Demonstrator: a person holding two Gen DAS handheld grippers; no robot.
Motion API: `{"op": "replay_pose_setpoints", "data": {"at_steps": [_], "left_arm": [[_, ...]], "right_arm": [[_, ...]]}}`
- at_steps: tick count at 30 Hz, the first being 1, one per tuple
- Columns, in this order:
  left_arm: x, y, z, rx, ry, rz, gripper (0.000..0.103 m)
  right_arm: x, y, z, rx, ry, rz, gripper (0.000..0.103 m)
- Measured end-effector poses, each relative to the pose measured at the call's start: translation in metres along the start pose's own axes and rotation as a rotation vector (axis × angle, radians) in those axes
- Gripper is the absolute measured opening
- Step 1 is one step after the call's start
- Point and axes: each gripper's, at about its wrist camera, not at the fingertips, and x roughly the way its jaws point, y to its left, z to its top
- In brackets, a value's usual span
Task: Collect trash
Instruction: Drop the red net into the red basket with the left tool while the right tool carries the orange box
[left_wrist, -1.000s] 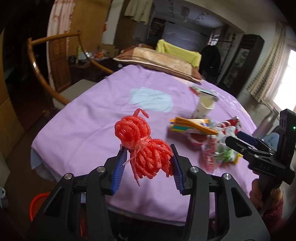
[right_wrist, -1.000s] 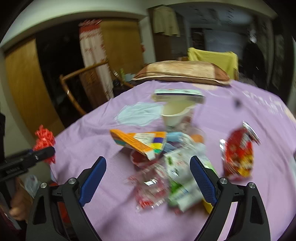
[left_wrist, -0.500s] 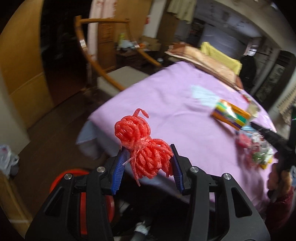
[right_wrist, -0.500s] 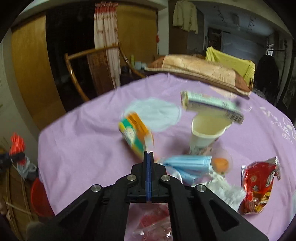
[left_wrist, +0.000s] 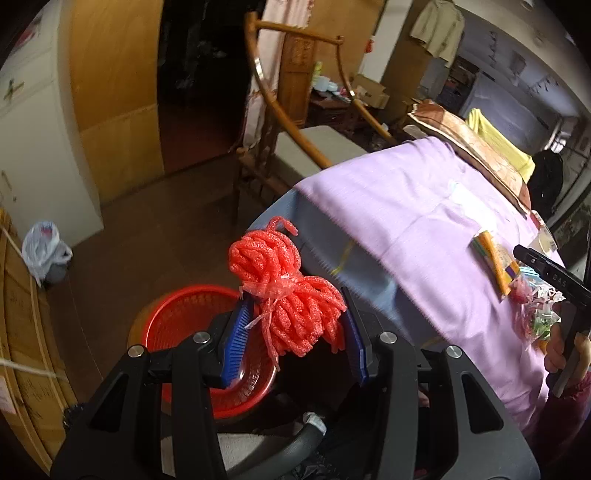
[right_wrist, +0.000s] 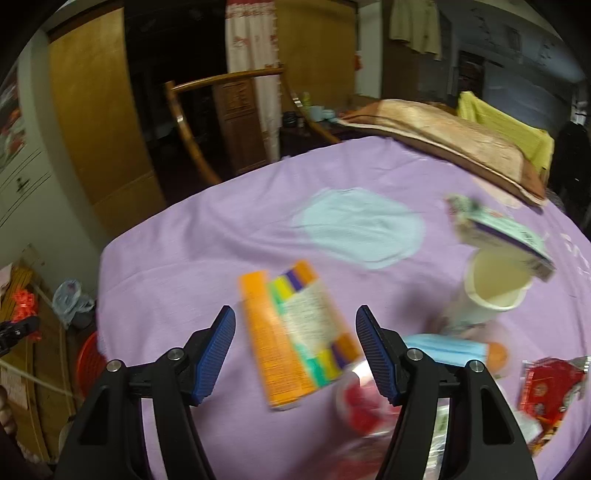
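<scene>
**Red bundle carried off the worktop and over the basket**

A second ago the left tool (left_wrist: 295, 328) was held over the purple cloth with the pile of litter just beyond it; now it has swung out past the edge of the worktop (left_wrist: 417, 221) and hangs above the floor, pointing down at the red basket (left_wrist: 184, 317). Its blue pads are clamped on the red foam-net bundle (left_wrist: 288, 291) exactly as before, the tied knot and upper lobe standing up above the pads. The bundle sits over the near rim of the basket, not yet inside it. What shows of the basket's inside looks bare; the tool hides the rest.

The right tool (right_wrist: 295, 347) has changed too: half a second ago its pads were pressed flat together, and now its jaws are opening, standing apart on either side of the orange and rainbow-striped carton (right_wrist: 291, 336), which lies flat on the cloth between them. The pads do not touch it, and the frame is blurred.

To the right of the carton a paper cup (right_wrist: 491, 291) stands upright with a flat green box (right_wrist: 506, 229) resting tilted across its rim; I cannot tell what is inside. A blue face mask (right_wrist: 443, 349), a red snack wrapper (right_wrist: 550, 387) and clear crinkled wrappers lie near the cup's foot. A knotted plastic bag (left_wrist: 44, 251) sits on the floor by the wall
</scene>
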Motion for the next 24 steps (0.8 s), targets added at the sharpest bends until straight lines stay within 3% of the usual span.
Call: {"op": "replay_pose_setpoints", "data": {"at_steps": [7,10,11,12,14,16,19,21,24], "left_arm": [[0.044,0.037,-0.021,-0.032,0.110,-0.006,0.046],[0.061,0.055,-0.027,-0.063,0.153,0.004,0.046],[0.067,0.062,-0.029,-0.076,0.169,0.012,0.047],[0.070,0.067,-0.031,-0.083,0.182,0.022,0.049],[0.080,0.078,-0.032,-0.104,0.218,0.062,0.070],[0.081,0.089,-0.032,-0.124,0.220,0.086,0.082],[0.078,0.095,-0.030,-0.122,0.211,0.102,0.086],[0.074,0.097,-0.026,-0.128,0.189,0.133,0.087],[0.053,0.106,-0.022,-0.151,0.097,0.218,0.090]], "right_arm": [[0.025,0.032,-0.014,-0.066,0.080,-0.098,0.065],[0.039,0.036,-0.015,-0.061,0.106,-0.167,0.053],[0.043,0.035,-0.014,-0.049,0.116,-0.177,0.045],[0.048,0.034,-0.014,-0.029,0.133,-0.184,0.027],[0.051,0.033,-0.013,-0.006,0.134,-0.214,0.021],[0.049,0.033,-0.010,0.015,0.115,-0.218,0.019],[0.033,0.038,-0.003,0.051,0.061,-0.215,0.014],[0.016,0.049,0.006,0.065,0.012,-0.152,0.014],[-0.004,0.077,0.017,0.026,-0.047,-0.081,0.014]]}}
